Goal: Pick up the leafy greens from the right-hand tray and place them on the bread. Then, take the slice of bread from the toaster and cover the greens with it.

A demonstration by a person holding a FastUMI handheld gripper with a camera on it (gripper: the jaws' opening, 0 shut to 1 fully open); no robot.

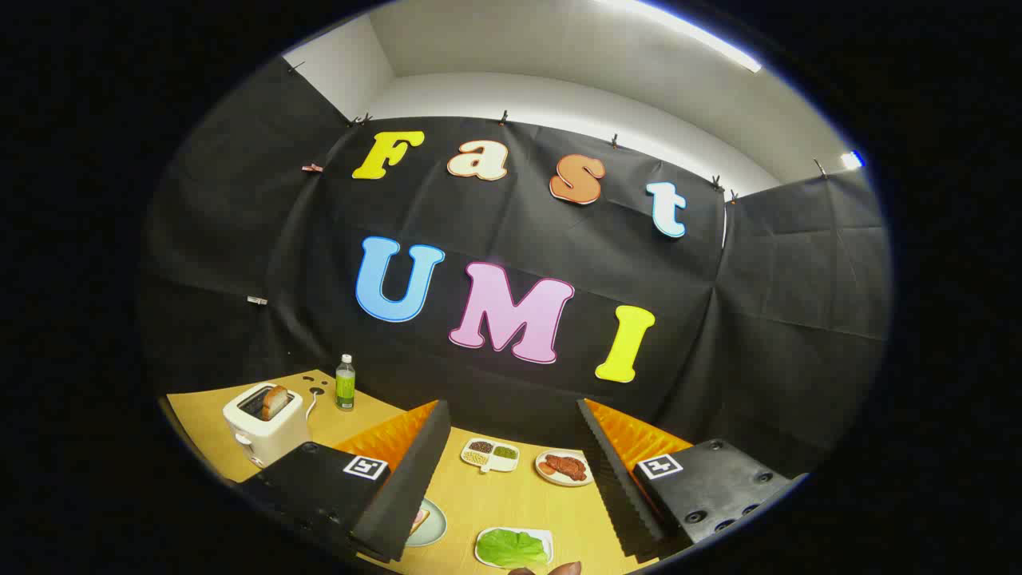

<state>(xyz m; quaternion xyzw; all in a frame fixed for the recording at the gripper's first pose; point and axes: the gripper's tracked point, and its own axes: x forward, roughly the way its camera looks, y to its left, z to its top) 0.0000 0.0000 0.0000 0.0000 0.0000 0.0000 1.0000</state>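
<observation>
Your gripper: two wedge-shaped fingers w/ ribbed, sawtooth-like inner faces, spread wide apart, nothing between them. Each finger sits on a blocky black mount w/ a square black-and-white marker tag on top; right mount has several round screw holes along its outer side. A fingertip of yours peeks in low between the fingers, no glove visible.

Bright strip light on the ceiling gives even, sharp, shadowless lighting; fisheye distortion bends the light wooden table edges.
</observation>
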